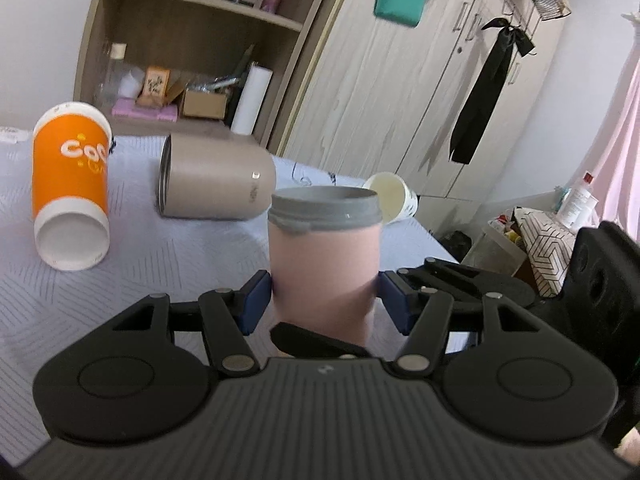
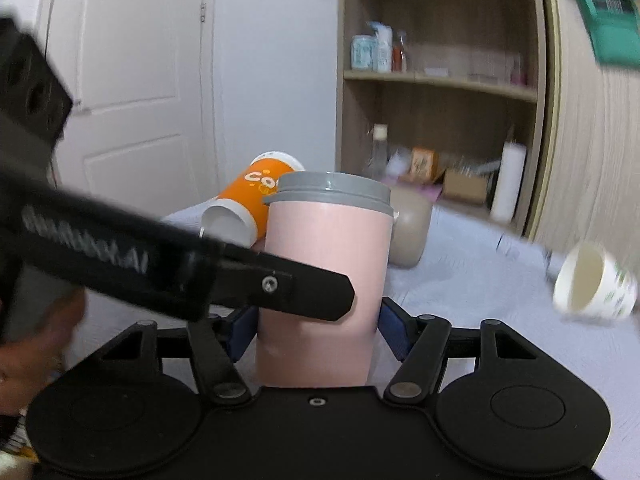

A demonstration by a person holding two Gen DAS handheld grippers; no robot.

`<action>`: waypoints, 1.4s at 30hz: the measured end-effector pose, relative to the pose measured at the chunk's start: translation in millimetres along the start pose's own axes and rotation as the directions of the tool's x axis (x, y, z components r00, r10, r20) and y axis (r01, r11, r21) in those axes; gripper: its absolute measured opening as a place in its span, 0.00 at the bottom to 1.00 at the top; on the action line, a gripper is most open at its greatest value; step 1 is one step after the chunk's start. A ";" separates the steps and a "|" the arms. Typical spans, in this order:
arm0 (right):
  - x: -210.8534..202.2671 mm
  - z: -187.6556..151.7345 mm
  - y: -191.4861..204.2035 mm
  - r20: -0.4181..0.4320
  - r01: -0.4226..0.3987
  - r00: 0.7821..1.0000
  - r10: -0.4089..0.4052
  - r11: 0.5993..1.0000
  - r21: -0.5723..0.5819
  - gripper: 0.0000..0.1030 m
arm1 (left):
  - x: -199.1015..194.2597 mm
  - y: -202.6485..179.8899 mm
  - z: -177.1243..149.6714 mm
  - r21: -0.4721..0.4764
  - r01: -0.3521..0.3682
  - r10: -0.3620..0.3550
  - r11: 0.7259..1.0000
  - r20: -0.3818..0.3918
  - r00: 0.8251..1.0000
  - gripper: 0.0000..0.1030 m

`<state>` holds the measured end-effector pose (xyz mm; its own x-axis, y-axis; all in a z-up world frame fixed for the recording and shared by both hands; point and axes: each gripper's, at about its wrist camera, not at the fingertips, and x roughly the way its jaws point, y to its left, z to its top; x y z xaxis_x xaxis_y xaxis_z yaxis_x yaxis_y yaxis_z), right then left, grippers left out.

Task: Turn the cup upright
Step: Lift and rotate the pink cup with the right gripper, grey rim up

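pink cup (image 1: 324, 264) upright before tumbler (image 1: 216, 178), paper cup (image 1: 70, 188) left

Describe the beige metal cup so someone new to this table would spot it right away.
On the pale quilted table in front of the wooden shelf, the beige metal cup lies on its side between the orange paper cup and the pink cup. It alone is matte tan steel.

You held a matt pink cup (image 1: 324, 264) with grey plastic collar, beside a brushed-metal tumbler (image 1: 218, 178) on quilted cloth (image 1: 132, 280).
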<state>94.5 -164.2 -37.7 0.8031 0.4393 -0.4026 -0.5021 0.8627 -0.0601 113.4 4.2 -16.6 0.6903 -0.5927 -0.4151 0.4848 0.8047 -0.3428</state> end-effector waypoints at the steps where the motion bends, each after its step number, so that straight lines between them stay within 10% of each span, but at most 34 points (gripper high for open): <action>1: 1.9 0.3 2.5 0.006 0.012 1.000 -0.012 1.000 -0.019 0.68 | -0.9 -0.6 0.6 0.013 -0.005 0.005 1.000 0.009 1.000 0.58; 15: 24.9 22.9 -2.9 0.105 0.036 0.994 -0.031 0.998 -0.046 0.66 | 5.7 4.4 21.4 0.078 -0.060 0.054 0.995 0.075 0.996 0.58; 42: 39.6 16.5 -6.4 -0.013 0.060 0.998 -0.061 0.996 -0.059 0.68 | 20.4 3.1 14.2 0.046 -0.050 0.049 0.998 0.028 0.998 0.61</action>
<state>134.8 -148.3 -38.2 0.8281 0.3826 -0.4098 -0.4708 0.8715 -0.1376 136.6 -4.9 -14.1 0.7280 -0.5513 -0.4075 0.4734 0.8342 -0.2827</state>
